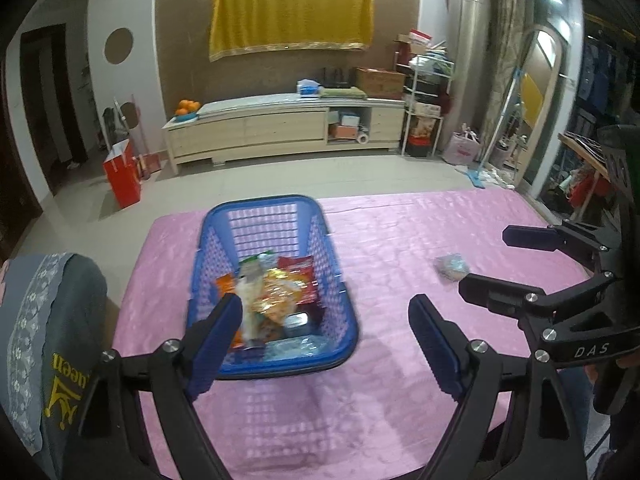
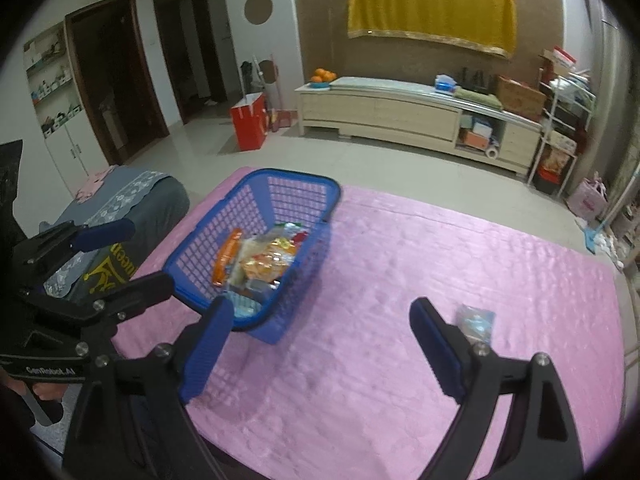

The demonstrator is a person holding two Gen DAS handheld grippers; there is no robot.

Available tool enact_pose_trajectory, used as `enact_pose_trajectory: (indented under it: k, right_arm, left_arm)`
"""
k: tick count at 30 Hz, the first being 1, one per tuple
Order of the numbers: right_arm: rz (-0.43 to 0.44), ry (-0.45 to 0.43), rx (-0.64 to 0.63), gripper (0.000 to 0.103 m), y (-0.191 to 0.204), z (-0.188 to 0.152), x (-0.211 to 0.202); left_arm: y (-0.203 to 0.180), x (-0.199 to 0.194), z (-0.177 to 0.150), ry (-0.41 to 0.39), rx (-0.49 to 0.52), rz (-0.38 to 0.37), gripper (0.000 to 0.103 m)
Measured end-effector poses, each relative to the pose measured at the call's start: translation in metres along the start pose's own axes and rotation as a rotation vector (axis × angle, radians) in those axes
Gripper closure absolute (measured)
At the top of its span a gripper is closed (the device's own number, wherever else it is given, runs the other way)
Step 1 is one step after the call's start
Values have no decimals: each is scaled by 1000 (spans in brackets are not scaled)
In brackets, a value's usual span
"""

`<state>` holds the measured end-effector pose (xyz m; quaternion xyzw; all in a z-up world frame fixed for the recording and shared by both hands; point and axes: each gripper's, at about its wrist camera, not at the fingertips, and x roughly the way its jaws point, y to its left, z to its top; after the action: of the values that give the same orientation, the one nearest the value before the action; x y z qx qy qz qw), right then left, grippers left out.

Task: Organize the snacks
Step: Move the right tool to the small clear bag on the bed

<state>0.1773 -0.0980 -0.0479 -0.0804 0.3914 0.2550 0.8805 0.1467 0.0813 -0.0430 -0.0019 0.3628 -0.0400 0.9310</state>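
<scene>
Snack packets (image 1: 276, 296) fill the blue plastic basket (image 1: 340, 276) on the pink-covered table (image 1: 400, 360), while 1 small clear-wrapped snack (image 2: 475, 320) lies alone, well apart to the basket's right. Right hand-held gripper (image 2: 320, 344) hangs above the cloth with jaws wide and empty, the stray packet just beside its right finger. Left hand-held gripper (image 1: 324, 340) is likewise wide and empty near the basket. Judged best: centre the right jaws over the packet, descend, pinch gently.
</scene>
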Motion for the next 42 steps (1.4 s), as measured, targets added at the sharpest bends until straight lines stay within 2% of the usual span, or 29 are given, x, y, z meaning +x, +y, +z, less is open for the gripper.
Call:
enact_pose_trajectory:
  k: [12,18,27,32,42]
  right_arm:
    - [-66,18,81,11,-70,-16,-11]
    - [-128,34,76,11,-95,-26,-2]
    - [-164,100,107,11,-136,-44,34]
    - [-179,185,83,11,-149,-52,64]
    - [-140,272,160,11,-187,-59,114]
  left_arm:
    - [-61,40,13,35,45,-64,19]
    - [-78,69,15,76,21,-85,19]
    - [-97,117,9,167,35,-86,19]
    - [-109,147,14,216,53,-103,19]
    - [-123,204,10,301,53,-62,19]
